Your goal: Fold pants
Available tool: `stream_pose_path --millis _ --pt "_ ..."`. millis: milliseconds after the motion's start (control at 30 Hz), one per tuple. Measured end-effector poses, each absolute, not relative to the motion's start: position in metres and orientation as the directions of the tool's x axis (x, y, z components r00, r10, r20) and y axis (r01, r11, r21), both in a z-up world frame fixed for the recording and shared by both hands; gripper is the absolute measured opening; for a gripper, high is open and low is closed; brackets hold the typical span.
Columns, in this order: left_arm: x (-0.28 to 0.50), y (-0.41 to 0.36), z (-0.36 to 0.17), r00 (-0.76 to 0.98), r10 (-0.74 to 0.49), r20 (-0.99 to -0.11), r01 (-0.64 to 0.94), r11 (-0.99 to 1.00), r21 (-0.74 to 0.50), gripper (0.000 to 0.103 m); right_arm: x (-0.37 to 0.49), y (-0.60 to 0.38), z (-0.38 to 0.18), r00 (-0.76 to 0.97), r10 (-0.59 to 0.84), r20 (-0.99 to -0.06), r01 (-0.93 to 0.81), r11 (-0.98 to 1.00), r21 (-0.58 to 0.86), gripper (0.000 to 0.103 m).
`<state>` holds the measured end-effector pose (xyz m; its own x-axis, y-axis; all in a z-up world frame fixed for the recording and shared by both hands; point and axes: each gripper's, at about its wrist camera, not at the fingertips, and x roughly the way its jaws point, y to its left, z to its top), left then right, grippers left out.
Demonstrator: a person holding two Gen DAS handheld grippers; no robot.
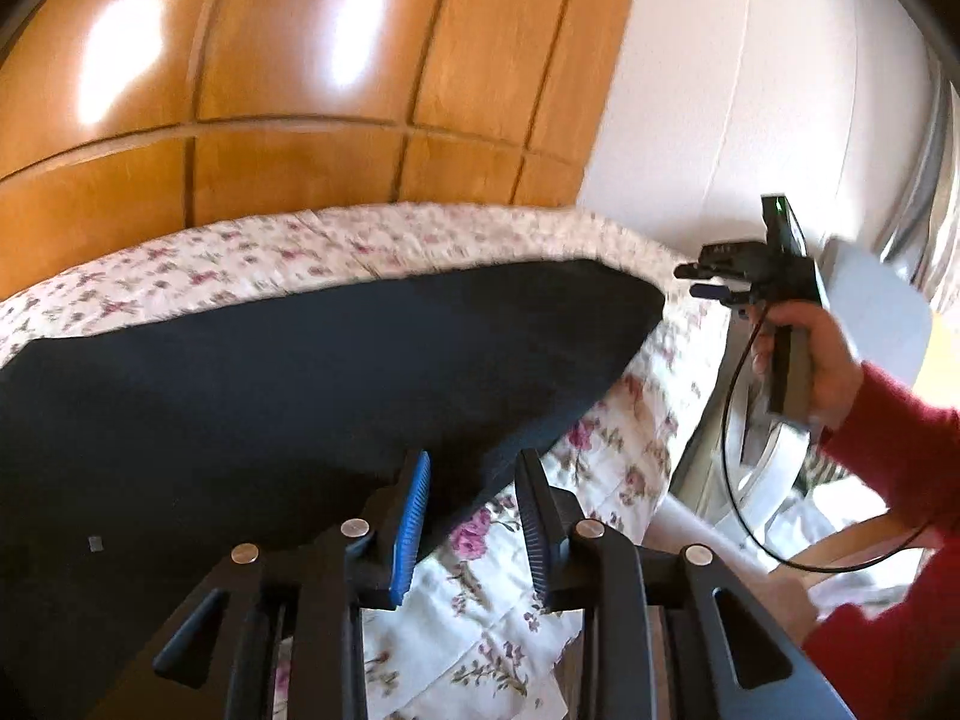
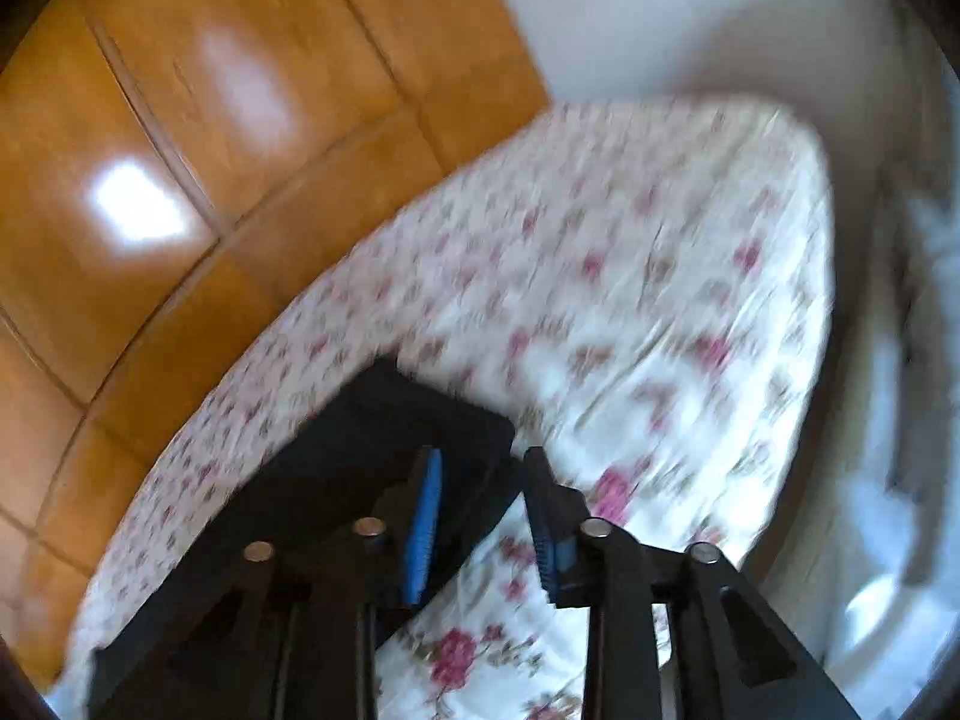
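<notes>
The dark navy pants point(image 1: 300, 372) lie spread flat on a bed with a floral sheet point(image 1: 612, 456). My left gripper point(image 1: 474, 468) is open just above the pants' near right edge and holds nothing. My right gripper point(image 1: 696, 281) shows in the left wrist view, held in a hand with a red sleeve, past the far right end of the pants. In the blurred right wrist view the right gripper point(image 2: 483, 468) is open and empty above the end of the pants point(image 2: 384, 438).
A wooden wardrobe point(image 1: 312, 78) stands right behind the bed. A white wall point(image 1: 750, 120) and white furniture point(image 1: 882, 312) are to the right. A black cable point(image 1: 729, 420) hangs from the right gripper. The floral sheet point(image 2: 630, 300) extends right of the pants.
</notes>
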<state>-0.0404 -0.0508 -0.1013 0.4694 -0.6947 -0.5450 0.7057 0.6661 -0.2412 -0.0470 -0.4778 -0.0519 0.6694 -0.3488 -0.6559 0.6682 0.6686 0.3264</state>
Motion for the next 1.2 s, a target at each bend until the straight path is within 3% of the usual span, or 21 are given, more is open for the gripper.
stream_pose_path --millis 133,300,467,600,667,800,1067,1133,1200 --pt "-0.026 -0.022 -0.089 0.566 -0.642 -0.517 0.624 0.743 -0.24 0.03 -0.034 -0.441 -0.025 0.748 -0.345 -0.568 0.555 0.794 0.248 0.032" --pt "0.029 0.024 -0.093 0.673 -0.46 -0.579 0.391 0.886 -0.25 0.03 0.022 -0.358 -0.033 0.8 -0.005 -0.6 0.199 0.945 0.258 0.032" --pt "0.086 0.081 -0.109 0.689 -0.338 -0.641 0.168 0.935 -0.312 0.031 0.076 -0.259 -0.057 0.698 0.28 -0.659 -0.123 0.954 0.275 0.032" --pt "0.094 0.126 -0.137 0.702 -0.217 -0.678 0.026 0.96 -0.28 0.031 0.112 -0.183 -0.075 0.559 0.451 -0.696 -0.322 0.891 0.319 0.032" --pt "0.083 0.153 -0.154 0.723 -0.324 -0.611 0.015 0.891 -0.454 0.031 0.129 -0.148 -0.081 0.5 0.509 -0.701 -0.4 0.853 0.334 0.032" --pt "0.064 0.173 -0.157 0.788 -0.324 -0.523 -0.02 0.836 -0.549 0.032 0.172 -0.1 -0.091 0.409 0.593 -0.694 -0.449 0.793 0.413 0.034" --pt "0.063 0.167 -0.157 0.795 -0.298 -0.528 -0.017 0.86 -0.51 0.032 0.24 -0.024 -0.128 0.174 0.691 -0.702 -0.44 0.692 0.572 0.037" --pt "0.065 0.165 -0.158 0.796 -0.28 -0.537 -0.023 0.872 -0.49 0.032 0.246 -0.012 -0.138 0.124 0.706 -0.697 -0.448 0.667 0.595 0.032" --pt "0.067 0.164 -0.16 0.794 -0.273 -0.543 -0.027 0.876 -0.481 0.032 0.249 0.002 -0.142 0.169 0.662 -0.73 -0.475 0.704 0.528 0.01"
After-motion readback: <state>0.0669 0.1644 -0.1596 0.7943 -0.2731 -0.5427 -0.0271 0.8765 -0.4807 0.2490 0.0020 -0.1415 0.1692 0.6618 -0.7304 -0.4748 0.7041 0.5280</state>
